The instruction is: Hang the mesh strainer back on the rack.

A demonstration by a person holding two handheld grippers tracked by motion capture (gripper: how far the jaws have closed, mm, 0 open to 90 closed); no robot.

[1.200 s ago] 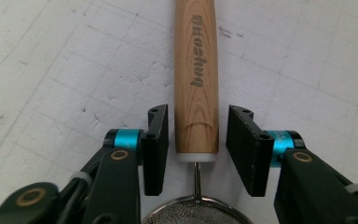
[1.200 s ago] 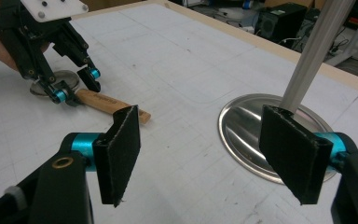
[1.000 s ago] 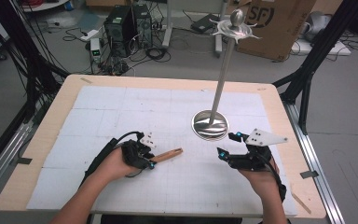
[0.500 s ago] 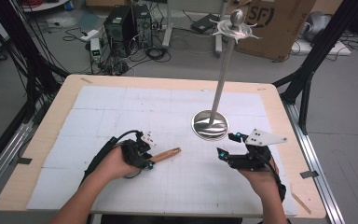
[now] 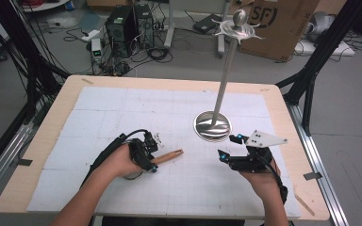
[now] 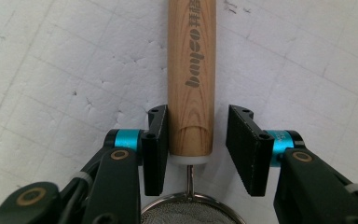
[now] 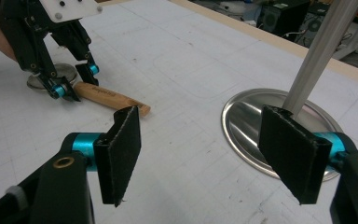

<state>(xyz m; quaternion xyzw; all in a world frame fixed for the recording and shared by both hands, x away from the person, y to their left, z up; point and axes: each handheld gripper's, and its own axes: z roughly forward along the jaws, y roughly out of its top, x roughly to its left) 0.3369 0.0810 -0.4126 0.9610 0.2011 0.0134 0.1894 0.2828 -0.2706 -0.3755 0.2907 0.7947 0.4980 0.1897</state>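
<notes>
Light-brown wooden handle [image 6: 191,74], black tool [image 6: 204,149], white gridded mat [image 5: 122,117].

Strainer [image 6: 186,212] bowl cut off by bottom edge; handle print blurred.

Wooden-handled mesh strainer [image 6: 191,79] flat on table
</notes>
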